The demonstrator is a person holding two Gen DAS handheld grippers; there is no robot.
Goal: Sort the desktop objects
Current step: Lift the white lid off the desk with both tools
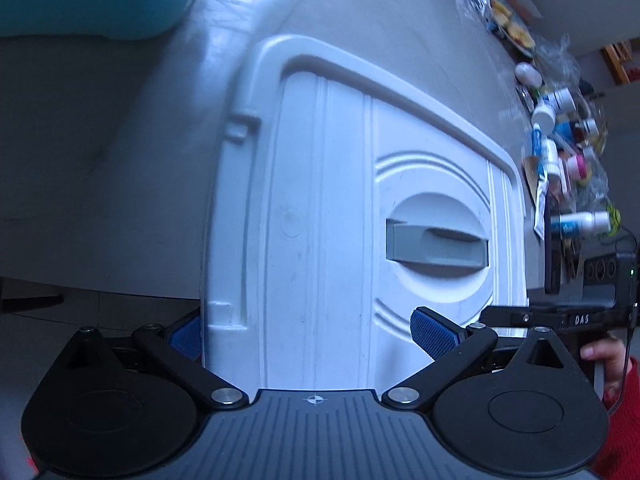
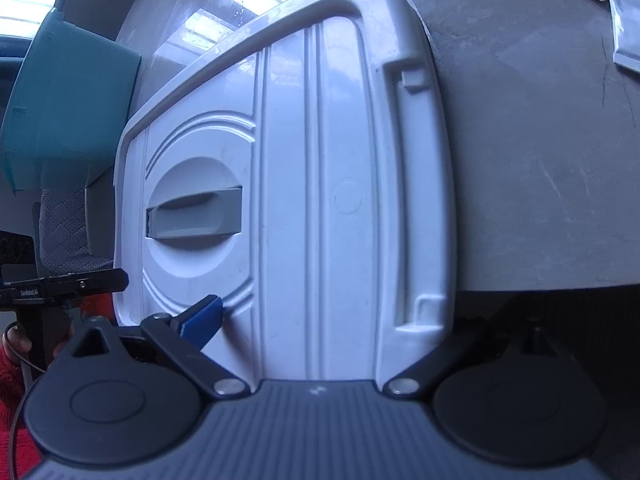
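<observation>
A white plastic storage-box lid (image 1: 328, 200) with a grey recessed handle (image 1: 436, 246) fills both views; it also shows in the right wrist view (image 2: 304, 184). My left gripper (image 1: 308, 334) straddles the lid's near left part: one blue pad sits under its edge, the other on top. My right gripper (image 2: 320, 320) straddles the lid's near right part, with its left blue pad on top and its right finger hidden below the rim. Both are wide open around the lid. A pile of small bottles and packets (image 1: 568, 152) lies at the table's right.
The grey table (image 2: 540, 160) carries the lid. A teal tub (image 2: 68, 108) stands at the far left. A flat packet (image 2: 624, 20) and a card lie at the far right. A grey chair (image 2: 68, 232) is beyond the table's left edge.
</observation>
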